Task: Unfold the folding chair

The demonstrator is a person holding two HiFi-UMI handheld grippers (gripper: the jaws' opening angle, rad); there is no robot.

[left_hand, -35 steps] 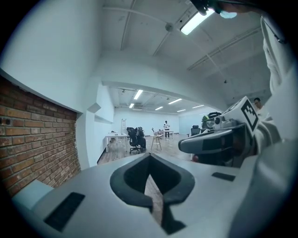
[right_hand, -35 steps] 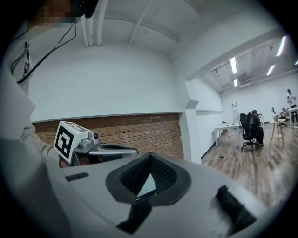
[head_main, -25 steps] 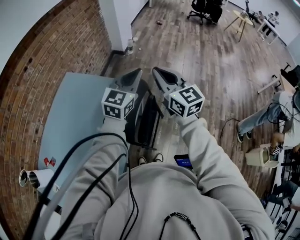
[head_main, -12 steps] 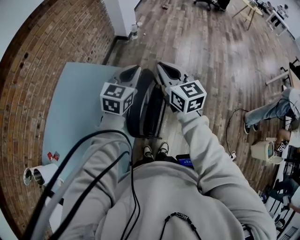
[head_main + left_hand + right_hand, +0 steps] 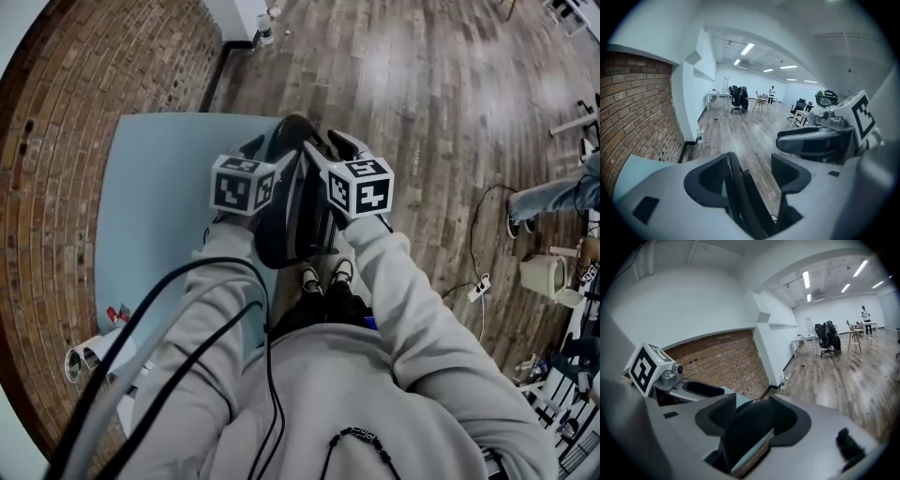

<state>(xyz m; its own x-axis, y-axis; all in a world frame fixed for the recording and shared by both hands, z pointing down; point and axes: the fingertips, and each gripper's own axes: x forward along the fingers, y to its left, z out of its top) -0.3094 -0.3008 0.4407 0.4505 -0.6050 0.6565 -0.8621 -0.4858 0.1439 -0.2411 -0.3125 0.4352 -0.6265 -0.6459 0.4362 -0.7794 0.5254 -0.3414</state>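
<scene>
Two sets of jaws have just been opening, and I see each one standing apart with part of the folding chair [image 5: 286, 230] inside its gap. On the left gripper [image 5: 749, 174] the fingers [image 5: 708, 180] are spread wide. The chair's thin black curved rim [image 5: 733, 187] runs up between them, close against the left finger, with clear space to the other, so I read no squeeze there. On the right gripper [image 5: 754, 419] the fingers [image 5: 723, 414] stand less wide. A rounded black edge of the chair [image 5: 750, 432] fills most of the space between them, though I cannot tell whether either pad touches it. From the head view, the chair is folded flat and upright on the wooden floor [image 5: 422, 122], a narrow dark shape edge-on to me. It stands just beside the pale blue tabletop [image 5: 159, 206] on its left, with the brick wall [image 5: 56, 141] beyond that. Both forearms in pale sleeves [image 5: 394, 281] reach forward and down, side by side. The grippers slope down at the chair's top, one on each side of it, close enough that the right gripper shows at the right of the left gripper view. Their marker cubes [image 5: 242, 183] face up toward me, almost level with each other. The person's shoes [image 5: 323, 277] are planted on the floor just behind the chair's foot.
</scene>
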